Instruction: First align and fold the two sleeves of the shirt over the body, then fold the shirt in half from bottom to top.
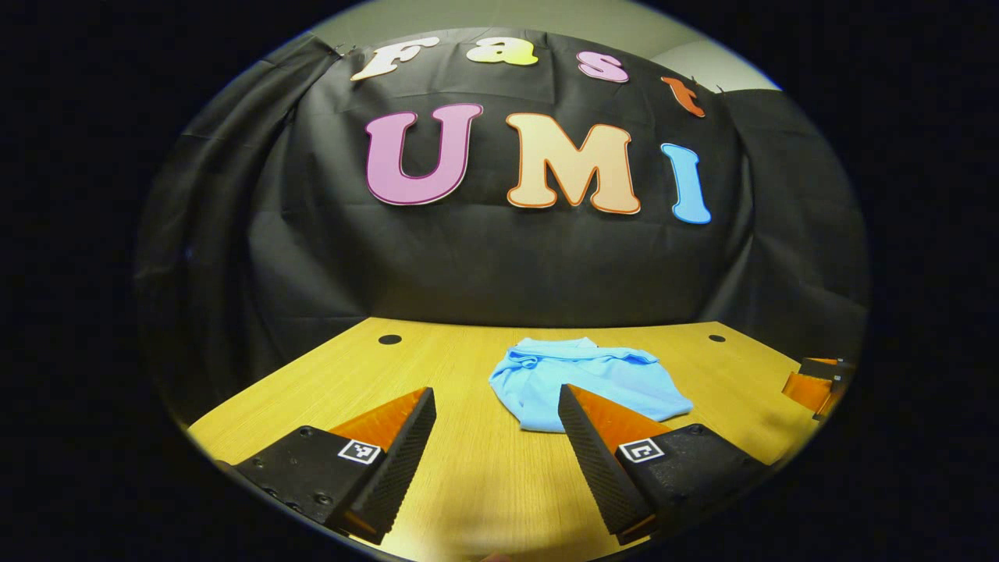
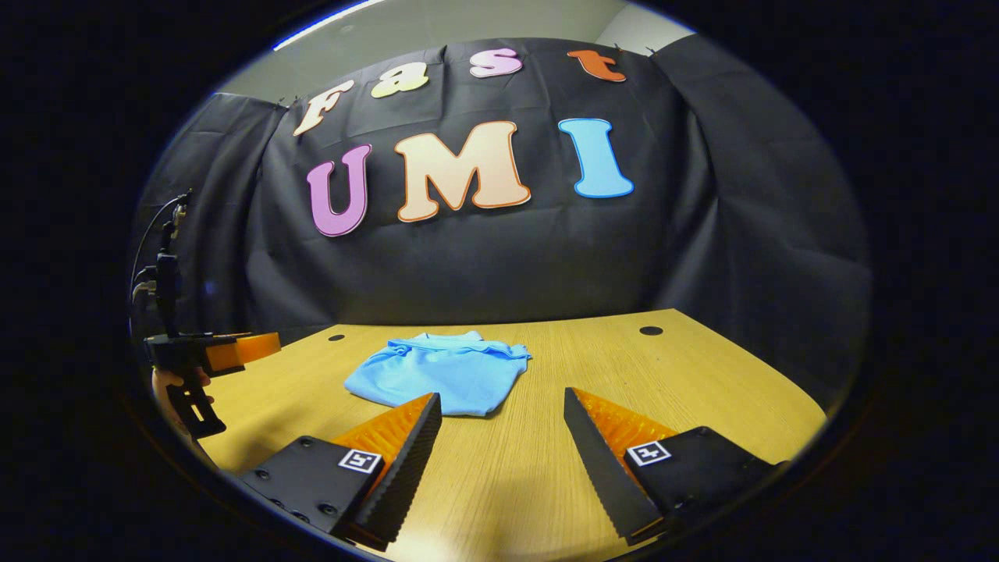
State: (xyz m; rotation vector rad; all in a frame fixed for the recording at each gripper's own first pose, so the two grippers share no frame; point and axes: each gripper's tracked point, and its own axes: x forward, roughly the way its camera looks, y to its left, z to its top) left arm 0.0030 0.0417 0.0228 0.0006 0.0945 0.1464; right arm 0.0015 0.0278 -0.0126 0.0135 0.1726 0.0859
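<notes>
One wide, yellow wooden worktop [image 1: 468, 468] holds a small light-blue cloth shirt [image 1: 593, 382] near the back middle. It looks folded into a neat bundle, so the job seems nearly done. Both tongs hang above the wood, away from the shirt. Left tongs [image 1: 497, 406] are spread apart, gripping nothing. Right tongs [image 2: 503, 410] are spread apart too.

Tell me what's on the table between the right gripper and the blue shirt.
Nothing: in the right gripper view only bare wooden table lies between the open right gripper and the shirt, which lies just ahead of its left fingertip.
</notes>
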